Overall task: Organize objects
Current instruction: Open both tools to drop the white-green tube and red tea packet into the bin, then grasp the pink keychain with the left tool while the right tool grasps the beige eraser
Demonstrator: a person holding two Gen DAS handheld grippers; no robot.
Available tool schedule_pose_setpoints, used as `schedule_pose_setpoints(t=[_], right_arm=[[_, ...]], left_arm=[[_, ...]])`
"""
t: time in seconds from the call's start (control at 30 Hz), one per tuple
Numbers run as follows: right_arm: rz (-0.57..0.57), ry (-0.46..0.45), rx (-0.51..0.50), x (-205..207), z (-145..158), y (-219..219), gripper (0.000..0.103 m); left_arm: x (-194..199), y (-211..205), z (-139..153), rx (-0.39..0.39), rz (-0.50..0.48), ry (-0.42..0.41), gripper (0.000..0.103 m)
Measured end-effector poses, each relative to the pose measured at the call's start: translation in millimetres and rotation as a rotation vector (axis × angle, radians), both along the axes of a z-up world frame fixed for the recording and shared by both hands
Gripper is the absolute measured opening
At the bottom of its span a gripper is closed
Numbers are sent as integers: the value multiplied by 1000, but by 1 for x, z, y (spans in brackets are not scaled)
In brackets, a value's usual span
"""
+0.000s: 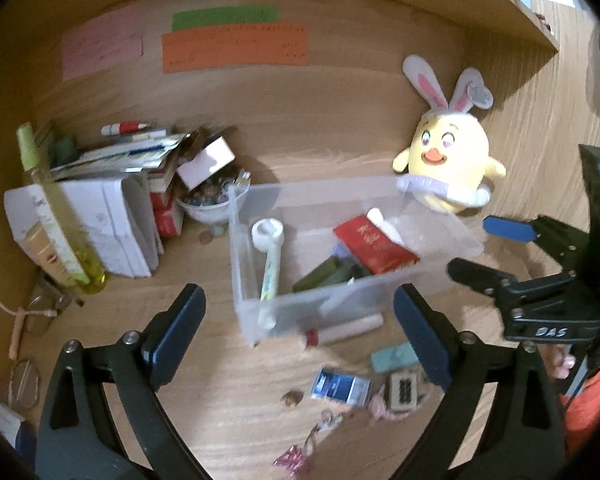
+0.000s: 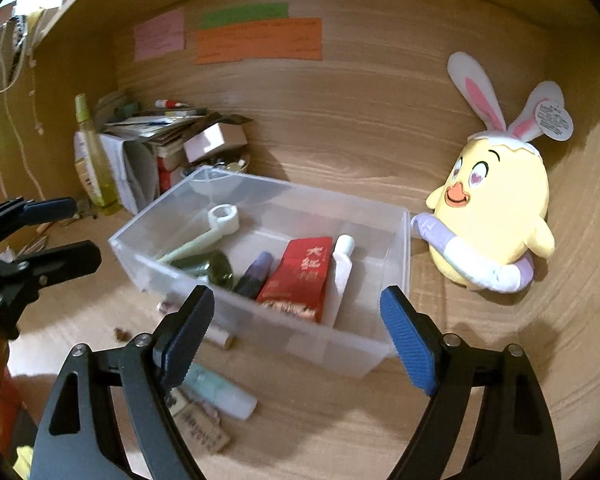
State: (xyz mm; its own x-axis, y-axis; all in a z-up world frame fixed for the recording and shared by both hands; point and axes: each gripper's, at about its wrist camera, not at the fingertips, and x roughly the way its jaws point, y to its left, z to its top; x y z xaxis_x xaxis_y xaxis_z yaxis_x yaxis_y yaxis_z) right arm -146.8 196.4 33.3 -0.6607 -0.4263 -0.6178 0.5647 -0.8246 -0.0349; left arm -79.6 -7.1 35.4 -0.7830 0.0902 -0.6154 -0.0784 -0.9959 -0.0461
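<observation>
Above bin [image 2: 396,280], empty wide jaws

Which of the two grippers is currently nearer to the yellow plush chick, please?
Right. The right gripper hangs open at the clear bin's near wall, close beside the yellow plush chick. The left gripper, also open, sits toward the bin's far end from it.

One clear plastic bin [image 2: 396,248] stands mid-table; six items are visible inside it: one red packet [image 2: 300,276], one white tube [image 2: 342,264], one purple-capped stick [image 2: 256,268], one dark green item [image 2: 220,270], and two pale long-handled tools [image 2: 204,238], the count of these uncertain through blur. One yellow plush chick [image 2: 496,208] sits far right. Three paper notes [image 2: 260,40] hang on the far wall. One yellow-green bottle [image 2: 94,168] stands far left.
</observation>
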Motion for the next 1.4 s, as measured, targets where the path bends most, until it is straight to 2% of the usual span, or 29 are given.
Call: schedule_pose_setpoints(t=[0.3,0.53,0.73,0.93,0.97,1.07,1.1,1.13,1.2,1.33,1.4], right_arm=[[50,-60,-3,30,-18,11,83],[93,-93,38,48,-37,7,83],[111,-157,53,54,-56,4,83],[138,-204,64,55,-70,-2,82],[142,-207,64,55,-71,-3,79],[157,-214,76,54,-73,-8,68],[160,-216,78,54,-74,-10,66],[155,-214,79,54,-75,-11,65],[155,-216,83,54,-76,-14,63],[167,-217,96,54,-79,-20,63],[178,-219,100,55,-80,-23,55]], left_arm=[[25,-7,-22,-21,-5,-62,96],[37,-15,-54,2,6,-167,96],[49,-19,-74,16,8,-230,96],[61,-16,-85,-1,8,-241,96],[63,-15,-85,-15,14,-230,94],[65,-9,-87,-31,-10,-234,77],[65,-9,-88,-26,-20,-241,74],[64,-7,-89,-21,-27,-244,73],[63,-5,-91,-22,-36,-251,64],[62,-4,-94,-8,-39,-245,58],[64,-5,-94,-1,-25,-229,53]])
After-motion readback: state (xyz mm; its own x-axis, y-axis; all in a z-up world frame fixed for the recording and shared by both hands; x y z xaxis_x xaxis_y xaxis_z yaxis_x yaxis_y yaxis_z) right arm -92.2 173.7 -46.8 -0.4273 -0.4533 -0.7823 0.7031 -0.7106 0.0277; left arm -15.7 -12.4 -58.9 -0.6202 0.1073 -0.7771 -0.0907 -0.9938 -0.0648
